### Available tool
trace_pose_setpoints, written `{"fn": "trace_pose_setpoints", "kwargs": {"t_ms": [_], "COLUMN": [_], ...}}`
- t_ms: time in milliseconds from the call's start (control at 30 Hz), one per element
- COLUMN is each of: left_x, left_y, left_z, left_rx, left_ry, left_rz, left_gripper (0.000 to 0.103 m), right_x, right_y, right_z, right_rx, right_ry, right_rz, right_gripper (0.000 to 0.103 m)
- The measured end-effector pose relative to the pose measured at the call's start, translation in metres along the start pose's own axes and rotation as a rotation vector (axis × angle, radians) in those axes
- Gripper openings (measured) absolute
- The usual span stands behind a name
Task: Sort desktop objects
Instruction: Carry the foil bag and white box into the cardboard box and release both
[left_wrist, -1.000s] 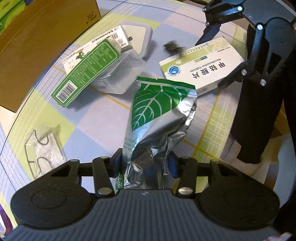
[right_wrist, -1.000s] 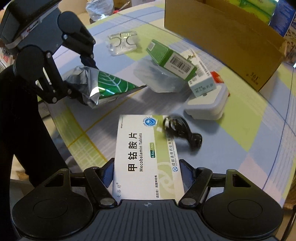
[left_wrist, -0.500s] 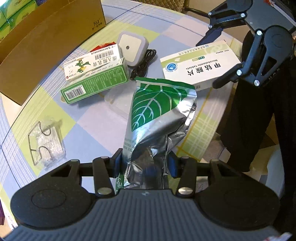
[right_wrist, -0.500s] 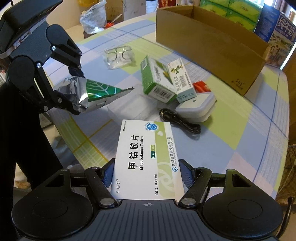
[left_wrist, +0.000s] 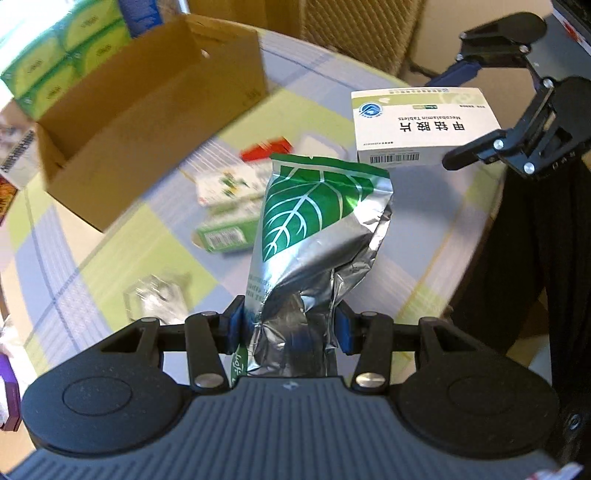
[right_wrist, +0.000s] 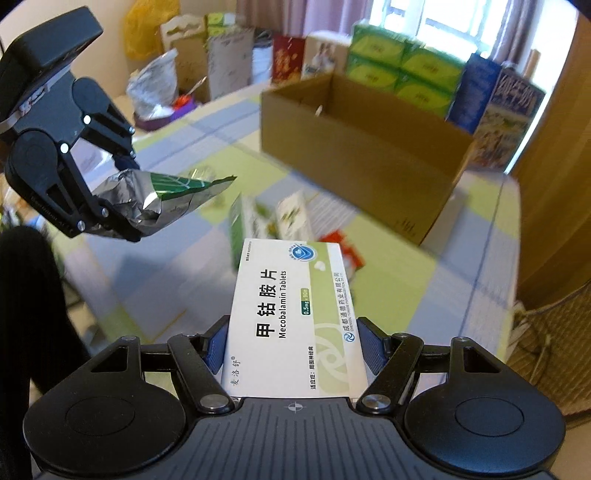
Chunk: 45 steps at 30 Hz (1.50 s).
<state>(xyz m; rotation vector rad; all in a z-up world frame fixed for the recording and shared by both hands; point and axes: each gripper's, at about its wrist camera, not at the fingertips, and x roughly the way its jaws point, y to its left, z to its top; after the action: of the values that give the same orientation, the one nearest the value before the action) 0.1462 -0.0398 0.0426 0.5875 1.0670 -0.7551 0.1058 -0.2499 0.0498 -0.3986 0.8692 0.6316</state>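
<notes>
Two items airborne, box empty so far.
L gripper pinches foil pouch, R gripper clamps tablet box, both above table facing carton (interior partly seen); several packs left to sort.

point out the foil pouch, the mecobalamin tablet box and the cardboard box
foil pouch (left_wrist: 314, 218), left wrist view, on its green leaf print
Mecobalamin tablet box (right_wrist: 291, 314), right wrist view, on its printed top face
cardboard box (right_wrist: 362, 147), right wrist view, on its front wall
</notes>
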Motion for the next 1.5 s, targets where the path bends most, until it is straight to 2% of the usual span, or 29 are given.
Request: {"fn": "trace_pose_setpoints", "kwargs": {"t_ms": [367, 633, 733, 867, 1100, 1500], "left_x": [-0.034, -0.014, -0.003, 0.017, 0.059, 0.112], "left_y": [0.067, 0.126, 0.147, 0.174, 0.201, 0.208], "left_z": [0.07, 0.12, 0.141, 0.165, 0.188, 0.185], "left_rx": [-0.097, -0.184, -0.177, -0.184, -0.202, -0.198], "left_ry": [-0.07, -0.12, -0.135, -0.136, -0.133, -0.123], "left_rz": [0.082, 0.151, 0.178, 0.193, 0.206, 0.195], "left_gripper": [0.043, 0.043, 0.043, 0.043, 0.043, 0.046], "right_x": [0.004, 0.051, 0.077, 0.109, 0.15, 0.19], "right_y": [-0.041, -0.087, -0.105, -0.123, -0.149, -0.163], "right_z": [0.104, 0.173, 0.187, 0.197, 0.196, 0.178], "right_rx": [0.031, 0.058, 0.081, 0.113, 0.191, 0.228], "right_ry": [-0.106, -0.144, -0.144, -0.135, -0.123, -0.087], "right_rz": [-0.063, -0.135, -0.152, -0.163, -0.166, -0.161], "right_gripper": [0.068, 0.068, 0.068, 0.068, 0.068, 0.068]}}
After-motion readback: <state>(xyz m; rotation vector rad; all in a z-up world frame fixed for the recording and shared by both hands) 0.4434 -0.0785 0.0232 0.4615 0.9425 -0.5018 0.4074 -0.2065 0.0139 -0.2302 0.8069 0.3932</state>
